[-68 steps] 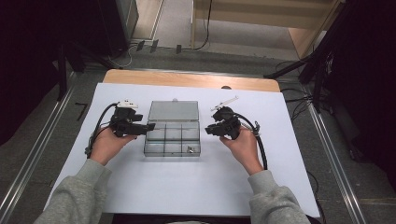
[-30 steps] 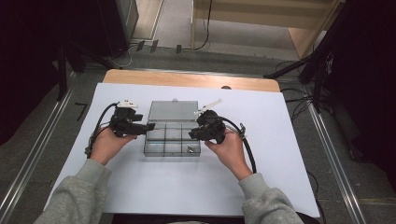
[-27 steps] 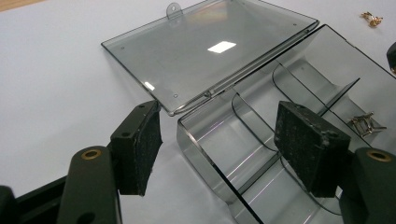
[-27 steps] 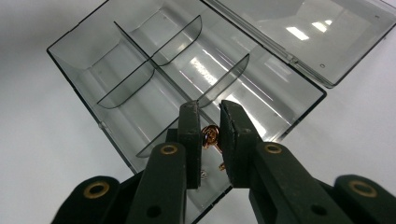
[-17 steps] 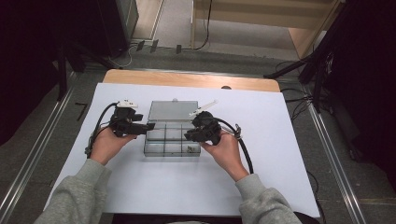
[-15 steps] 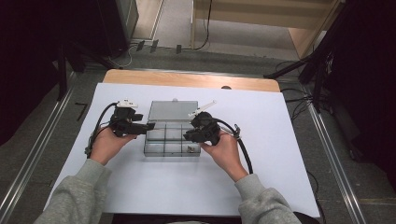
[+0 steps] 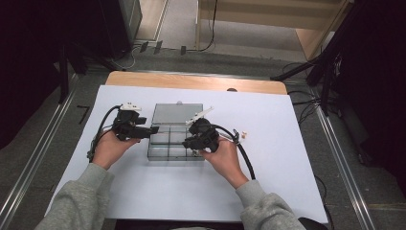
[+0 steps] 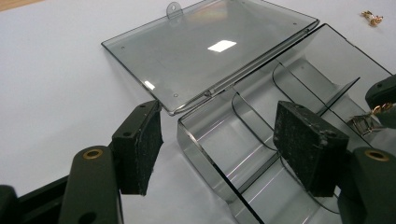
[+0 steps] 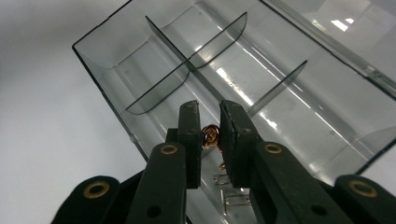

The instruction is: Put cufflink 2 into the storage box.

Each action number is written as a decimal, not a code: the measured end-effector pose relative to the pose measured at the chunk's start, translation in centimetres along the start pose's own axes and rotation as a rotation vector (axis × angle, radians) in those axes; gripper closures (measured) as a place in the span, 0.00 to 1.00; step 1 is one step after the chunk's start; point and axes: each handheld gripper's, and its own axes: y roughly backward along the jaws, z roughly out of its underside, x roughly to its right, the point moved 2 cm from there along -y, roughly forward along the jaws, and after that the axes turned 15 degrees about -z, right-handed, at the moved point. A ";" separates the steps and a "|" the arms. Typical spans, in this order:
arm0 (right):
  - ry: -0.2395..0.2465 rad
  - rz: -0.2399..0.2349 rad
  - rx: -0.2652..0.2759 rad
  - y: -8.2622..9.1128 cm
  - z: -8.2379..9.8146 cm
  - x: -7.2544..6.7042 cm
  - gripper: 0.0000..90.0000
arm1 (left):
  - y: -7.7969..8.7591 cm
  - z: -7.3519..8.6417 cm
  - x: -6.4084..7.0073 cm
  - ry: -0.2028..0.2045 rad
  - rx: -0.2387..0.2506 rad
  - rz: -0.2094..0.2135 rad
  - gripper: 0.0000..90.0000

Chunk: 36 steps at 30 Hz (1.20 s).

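The right gripper (image 9: 210, 135), pinching a small gold earring (image 9: 210, 134), has moved over the clear box (image 7: 174, 139). The left gripper (image 8: 224, 140) stands open astride its corner wall; the drop looks near

A clear, smoke-grey plastic organiser box (image 7: 173, 143) lay on the white table cover, its hinged lid (image 8: 205, 51) swung fully open and lying flat behind the tray. Thin curved and straight dividers (image 9: 187, 63) split the tray into compartments. A small copper-gold earring (image 9: 210, 135) sat pinched between the pads of the right gripper (image 9: 209, 140), held just above a compartment at the box's right end, where a couple of small metal pieces (image 9: 229, 186) already lay. 1 more gold earring (image 8: 371, 17) rested on the cover, apart from the box on its right.
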 end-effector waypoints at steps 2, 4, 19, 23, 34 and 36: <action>0.002 -0.004 -0.005 -0.3 0.0 -0.1 0.90 | 0.0 0.0 0.0 -0.001 0.000 0.001 0.37; 0.004 -0.007 -0.010 -0.6 0.0 -0.2 0.90 | 0.0 0.0 0.0 -0.002 0.001 0.001 0.37; 0.015 -0.026 -0.022 -1.8 -0.2 -0.7 0.89 | 0.0 0.0 0.0 -0.003 0.001 -0.002 0.37; 0.018 -0.038 -0.022 -2.1 -0.2 -0.7 0.89 | 0.0 0.0 0.0 -0.002 0.003 0.000 0.37; 0.020 -0.034 -0.056 -3.4 -0.1 -0.5 0.89 | 0.0 0.0 0.0 -0.002 0.003 0.000 0.37; 0.019 -0.035 -0.060 -3.7 -0.1 -0.4 0.89 | -0.1 0.0 0.0 -0.002 0.002 0.002 0.37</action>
